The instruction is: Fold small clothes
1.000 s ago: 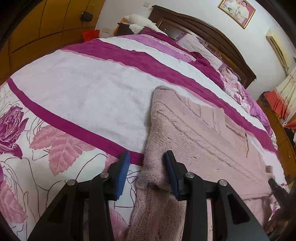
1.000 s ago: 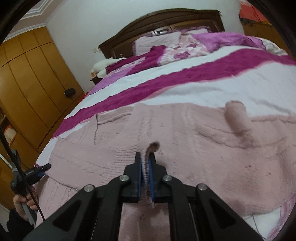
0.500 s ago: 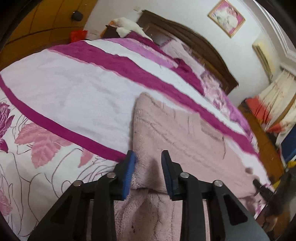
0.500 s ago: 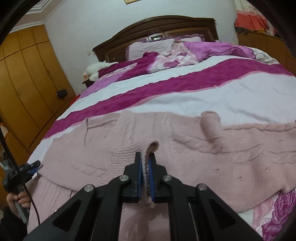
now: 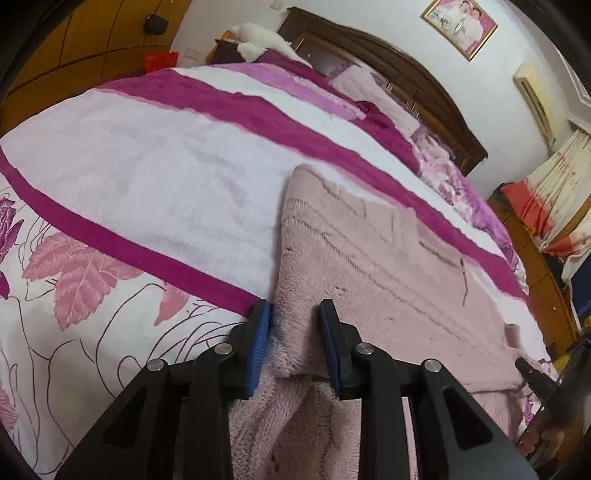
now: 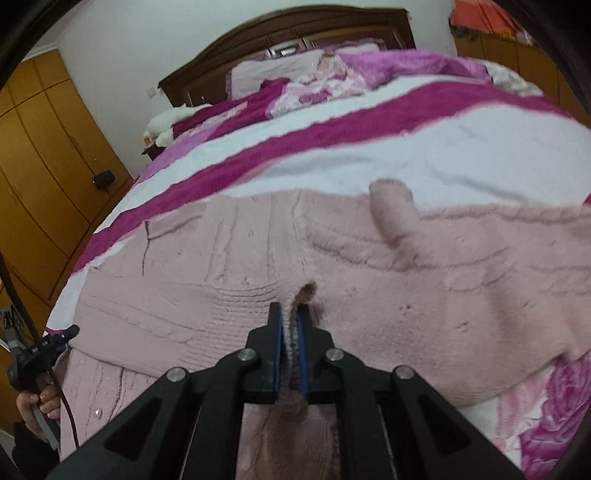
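Observation:
A fuzzy pink knitted sweater [image 5: 388, 266] lies spread across the bed, its lower part hanging over the near edge. My left gripper [image 5: 294, 310] is shut on the sweater's left edge, with a thick fold of knit squeezed between the blue pads [image 5: 258, 343]. In the right wrist view the same sweater [image 6: 406, 288] fills the middle, one sleeve end [image 6: 389, 210] folded up on it. My right gripper [image 6: 290, 314] is shut on a thin pinched ridge of the sweater near its middle. The left gripper [image 6: 40, 350] also shows at the far left there, in a person's hand.
The bedspread [image 5: 166, 166] is white with magenta stripes and pink leaf prints. Pillows [image 6: 273, 74] and a dark wooden headboard [image 6: 295, 26] stand at the far end. A yellow-brown wardrobe [image 6: 44, 158] lines the left wall. Cloths [image 5: 554, 206] hang at the right.
The left gripper's jaws have come together onto the sweater's left edge. The right gripper has kept its grip and shifted slightly; the sweater looks a little more stretched out.

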The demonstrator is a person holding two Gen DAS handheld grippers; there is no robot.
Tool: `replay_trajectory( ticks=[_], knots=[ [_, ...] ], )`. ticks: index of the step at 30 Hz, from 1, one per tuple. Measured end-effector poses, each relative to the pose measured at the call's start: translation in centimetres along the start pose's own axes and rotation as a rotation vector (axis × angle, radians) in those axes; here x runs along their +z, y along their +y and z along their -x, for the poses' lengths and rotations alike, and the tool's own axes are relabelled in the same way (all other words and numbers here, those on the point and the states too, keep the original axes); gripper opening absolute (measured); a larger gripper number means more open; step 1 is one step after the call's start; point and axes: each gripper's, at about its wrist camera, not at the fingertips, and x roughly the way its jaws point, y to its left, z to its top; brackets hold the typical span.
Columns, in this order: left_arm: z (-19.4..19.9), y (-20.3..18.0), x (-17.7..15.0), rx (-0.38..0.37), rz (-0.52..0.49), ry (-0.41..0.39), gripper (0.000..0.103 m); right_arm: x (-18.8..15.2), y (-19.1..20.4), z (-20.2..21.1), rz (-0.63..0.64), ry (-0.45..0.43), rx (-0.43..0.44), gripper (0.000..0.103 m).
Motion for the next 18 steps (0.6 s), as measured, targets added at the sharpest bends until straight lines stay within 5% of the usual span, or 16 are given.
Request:
replay_trajectory(
  ticks=[6, 13, 18],
  knots=[
    [-1.1, -0.6, -0.3, 0.062, -0.045, 0.038, 0.004, -0.7, -0.9, -3.1, 0.007, 0.104, -0.051, 0.007],
    [-1.4, -1.0, -0.5, 0.091, -0.072, 0.041, 0.004, -0.8, 1.2, -3.8, 0.106, 0.108, -0.166, 0.008],
    [-1.2, -0.9, -0.6, 0.086, -0.062, 0.020, 0.005, -0.6, 0.3, -3.4, 0.065, 0.097, -0.117, 0.013]
  ],
)
